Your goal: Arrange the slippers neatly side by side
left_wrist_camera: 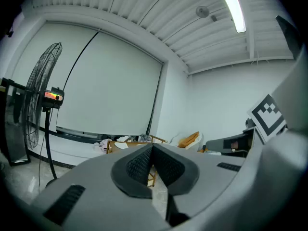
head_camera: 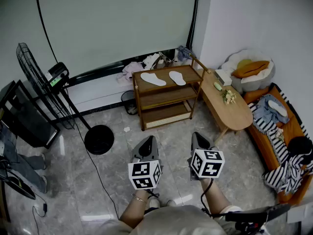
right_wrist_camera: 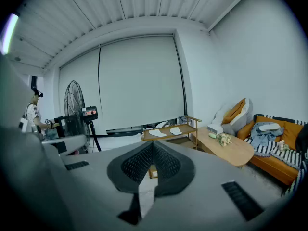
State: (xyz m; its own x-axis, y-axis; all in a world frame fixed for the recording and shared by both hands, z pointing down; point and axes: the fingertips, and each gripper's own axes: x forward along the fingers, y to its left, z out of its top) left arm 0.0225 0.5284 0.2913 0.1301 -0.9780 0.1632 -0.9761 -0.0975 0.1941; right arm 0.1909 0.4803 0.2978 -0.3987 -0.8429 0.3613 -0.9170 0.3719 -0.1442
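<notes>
two white slippers (head_camera: 153,79) (head_camera: 177,77) laid apart on top of one wooden rack (head_camera: 164,98), left gripper (head_camera: 150,140) and right gripper (head_camera: 196,136) both squeezed shut, nothing held

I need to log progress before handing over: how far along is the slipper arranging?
Done: nothing clearly. The left slipper and right slipper lie on the top shelf of the wooden rack, apart and angled differently. In hand: nothing; the left gripper and right gripper are shut and empty, over the floor short of the rack. Left: reach both slippers and line them up side by side.
</notes>
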